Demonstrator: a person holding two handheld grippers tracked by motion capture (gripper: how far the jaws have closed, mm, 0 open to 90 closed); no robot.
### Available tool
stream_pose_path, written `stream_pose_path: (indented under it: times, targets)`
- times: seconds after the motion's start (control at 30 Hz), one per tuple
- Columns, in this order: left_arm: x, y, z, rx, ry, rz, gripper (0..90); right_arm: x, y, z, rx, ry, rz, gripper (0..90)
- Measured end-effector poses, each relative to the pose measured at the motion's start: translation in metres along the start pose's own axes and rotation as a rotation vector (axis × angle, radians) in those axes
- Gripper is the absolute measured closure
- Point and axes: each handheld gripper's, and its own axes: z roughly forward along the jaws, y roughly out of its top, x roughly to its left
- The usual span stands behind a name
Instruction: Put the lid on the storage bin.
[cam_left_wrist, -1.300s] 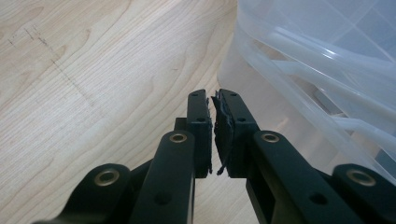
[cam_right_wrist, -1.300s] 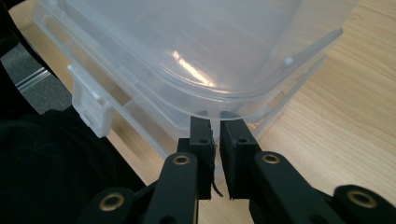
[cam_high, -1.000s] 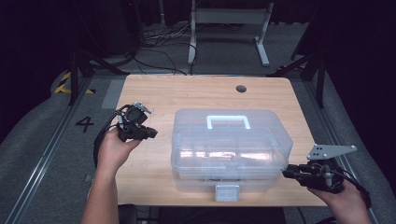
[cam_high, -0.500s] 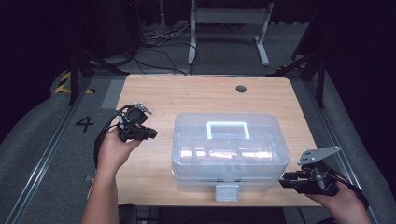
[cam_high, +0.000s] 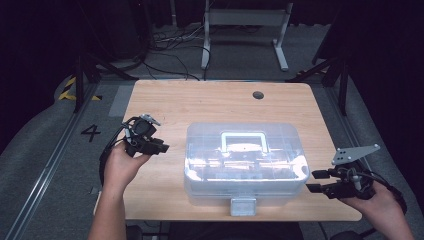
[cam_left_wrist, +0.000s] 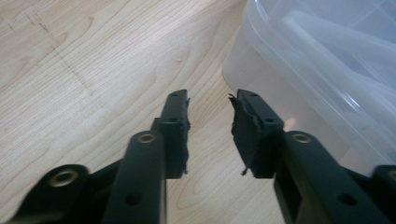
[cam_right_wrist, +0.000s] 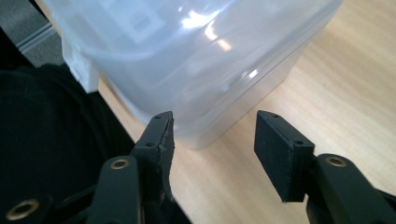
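Note:
A translucent plastic storage box (cam_high: 245, 165) with a white handle (cam_high: 243, 140) and a front latch (cam_high: 243, 206) sits mid-table on the wooden table (cam_high: 200, 105). My left gripper (cam_high: 161, 148) hovers left of the box, pointing at it. Its jaws have just been opening and stand open over bare wood (cam_left_wrist: 210, 100), with the box's corner (cam_left_wrist: 327, 60) beyond. My right gripper (cam_high: 315, 181) is by the box's near right corner. Its jaws have also just been opening, with nothing between them (cam_right_wrist: 215, 116). The box wall (cam_right_wrist: 201, 56) is just ahead, untouched.
A round cable hole (cam_high: 258, 94) lies at the table's far right. Behind the table stands a metal frame (cam_high: 245, 30) with cables on the floor. The near table edge runs just below the right hand. Floor rails run along the left side.
Both grippers' jaws stand wider apart than before. The right gripper dipped toward the near edge, then came back up and a little right. The left hand has stayed put.

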Motion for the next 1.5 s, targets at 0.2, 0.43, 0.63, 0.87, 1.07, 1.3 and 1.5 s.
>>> stream_pose_path:
  times: [0.2, 0.43, 0.63, 0.87, 1.07, 1.3, 1.5]
  targets:
    - [0.001, -0.008, -0.003, -0.010, 0.002, -0.004, 54.5, -0.018, 0.011, -0.007, -0.093, -0.041, 0.001, 35.1]
    - [0.006, -0.016, -0.004, -0.040, 0.024, -0.038, 47.5, -0.045, 0.023, -0.012, -0.153, -0.137, -0.036, 19.6]
    - [0.011, -0.019, 0.001, -0.029, 0.061, -0.054, 42.6, -0.070, 0.028, -0.008, -0.214, -0.162, -0.022, 15.1]
    - [0.022, -0.023, 0.011, -0.015, 0.080, -0.078, 38.9, -0.103, 0.022, 0.010, -0.262, -0.204, 0.027, 14.6]
    - [0.029, -0.028, 0.017, -0.023, 0.086, -0.090, 39.6, -0.125, 0.013, 0.026, -0.280, -0.190, 0.072, 14.3]
    - [0.031, -0.034, 0.021, -0.027, 0.102, -0.090, 40.7, -0.140, 0.002, 0.052, -0.235, -0.206, 0.103, 12.5]
    - [0.034, -0.037, 0.031, -0.023, 0.094, -0.096, 41.2, -0.147, -0.005, 0.077, -0.166, -0.203, 0.130, 5.5]
